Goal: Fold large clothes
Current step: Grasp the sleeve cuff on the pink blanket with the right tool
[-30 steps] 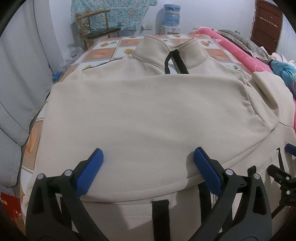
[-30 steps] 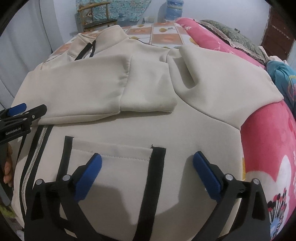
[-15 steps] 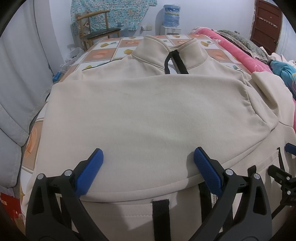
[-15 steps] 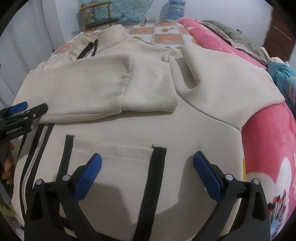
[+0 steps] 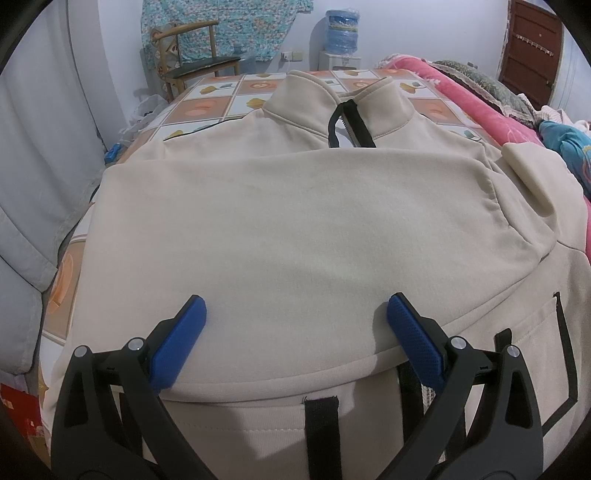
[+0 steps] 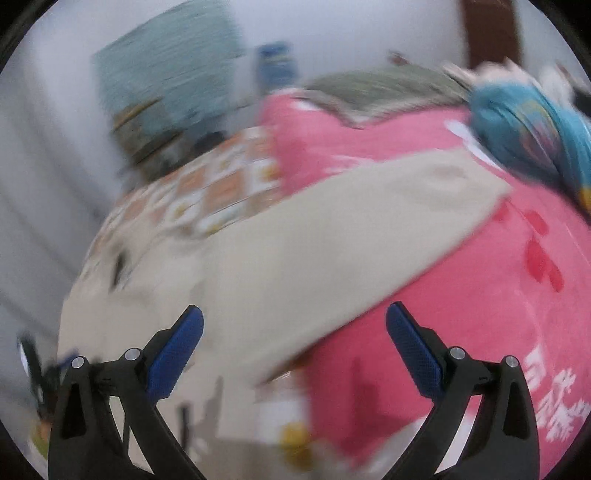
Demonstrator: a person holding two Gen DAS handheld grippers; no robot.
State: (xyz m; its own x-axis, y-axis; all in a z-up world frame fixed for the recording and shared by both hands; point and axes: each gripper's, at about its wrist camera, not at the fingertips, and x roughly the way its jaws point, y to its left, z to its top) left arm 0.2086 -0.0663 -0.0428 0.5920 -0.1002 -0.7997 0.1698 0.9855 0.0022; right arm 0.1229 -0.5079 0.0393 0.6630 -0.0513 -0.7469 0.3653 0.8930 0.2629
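Cream jacket (image 5: 288,236) spread flat across bed (image 5: 207,107), filling the left wrist view from 12 o'clock to 6 o'clock, collar (image 5: 343,99) standing at 12 o'clock with black zipper (image 5: 351,125) running down from it. One sleeve (image 5: 295,229) folded across the chest, its cuff (image 5: 517,221) ending toward 3 o'clock. Second sleeve (image 5: 535,166) bunched at 2 o'clock. Black-trimmed pocket (image 5: 546,350) at 4 o'clock, black strip (image 5: 321,424) at 6 o'clock.

Left tool (image 5: 295,332) low over the folded sleeve, blue pads (image 5: 177,347) spread wide, gripping nothing, sleeve edge passing between and just under the tips. Cannot tell whether pads touch the cloth.

Right wrist view heavily blurred. Right tool (image 6: 295,343) also spread wide, empty. Jacket (image 6: 295,258) there stretching from 8 o'clock up toward 2 o'clock, one pale sleeve (image 6: 424,199) laid over pink blanket (image 6: 480,295). Left pad over cream cloth, right pad over pink blanket. Teal bundle (image 6: 528,129) at 2 o'clock, well apart from the tool.

Checkered sheet (image 5: 207,107) showing past the collar at 11 o'clock. Wooden chair (image 5: 192,62) and water bottle (image 5: 341,31) against the far wall at 12 o'clock. Brown door (image 5: 532,48) at 1 o'clock. Grey curtain (image 5: 40,166) along 9 o'clock.
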